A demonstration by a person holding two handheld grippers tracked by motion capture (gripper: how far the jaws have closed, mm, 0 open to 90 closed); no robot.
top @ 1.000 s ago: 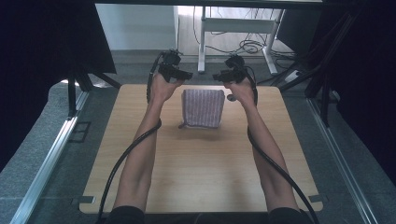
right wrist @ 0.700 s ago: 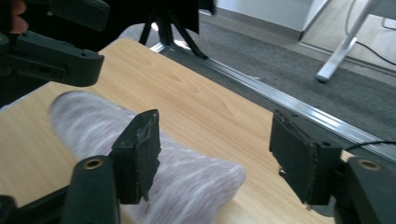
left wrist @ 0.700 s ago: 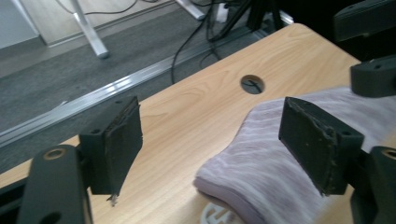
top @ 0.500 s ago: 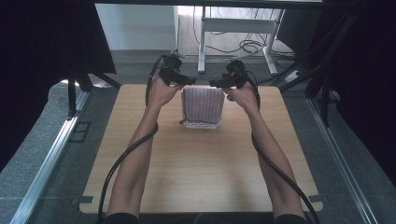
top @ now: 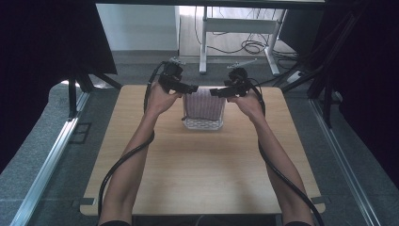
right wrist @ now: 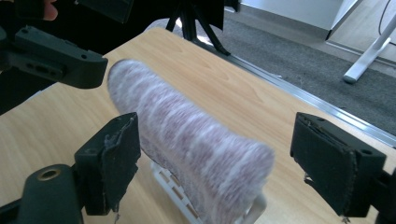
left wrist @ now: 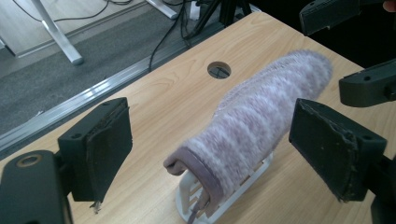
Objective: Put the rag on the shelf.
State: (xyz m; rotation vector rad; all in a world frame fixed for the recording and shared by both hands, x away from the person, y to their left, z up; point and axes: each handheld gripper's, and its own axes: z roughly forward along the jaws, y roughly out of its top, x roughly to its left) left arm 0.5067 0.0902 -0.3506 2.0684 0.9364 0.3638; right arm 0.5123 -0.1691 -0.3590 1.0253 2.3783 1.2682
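High view is looking down and forward over the table [top: 197, 174]; both gripper views are facing the towel [left wrist: 261, 121] closely, from opposite ends.

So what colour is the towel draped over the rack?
Pale purple with white stripes, towel; clearest in the left gripper view.

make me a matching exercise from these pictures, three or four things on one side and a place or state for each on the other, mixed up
Things:
1. towel
2. white rack
3. left gripper
4. round hole

Places or states:
A. cut into the tabletop
B. draped over the rack
C. jaws open at the towel's end
D. standing on the table under the cloth

Pairs: 1-B, 2-D, 3-C, 4-A
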